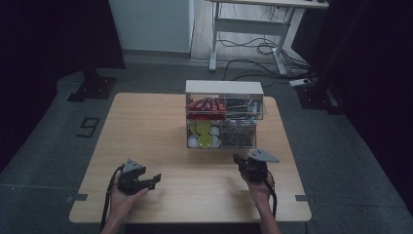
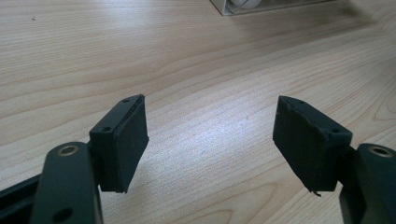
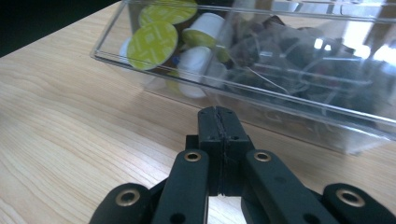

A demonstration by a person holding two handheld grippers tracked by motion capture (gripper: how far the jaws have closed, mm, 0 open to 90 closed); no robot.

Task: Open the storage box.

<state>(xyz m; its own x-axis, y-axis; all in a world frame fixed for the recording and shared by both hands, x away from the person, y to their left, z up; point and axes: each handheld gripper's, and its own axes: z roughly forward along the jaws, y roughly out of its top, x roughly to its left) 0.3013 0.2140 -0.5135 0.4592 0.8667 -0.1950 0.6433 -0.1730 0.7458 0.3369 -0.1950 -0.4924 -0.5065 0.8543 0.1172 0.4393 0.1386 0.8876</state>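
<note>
Dim floor and cables framed the wooden table [image 1: 146, 146], where the right claw [image 3: 219, 122], pressed together and empty, neared the clear drawer organizer [image 1: 224, 114] toward the far edge; the left claw [image 2: 210, 140] waited apart. A square, low approach would serve best.

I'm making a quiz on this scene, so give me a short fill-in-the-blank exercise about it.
1. The left tool has its jaws ____.
2. The right tool has its jaws ____.
3. The clear plastic drawer organiser stands on the light ____ table.
4. The round pods in its lower drawer have ____ lids.

Missing words: open; shut; wooden; green
</note>
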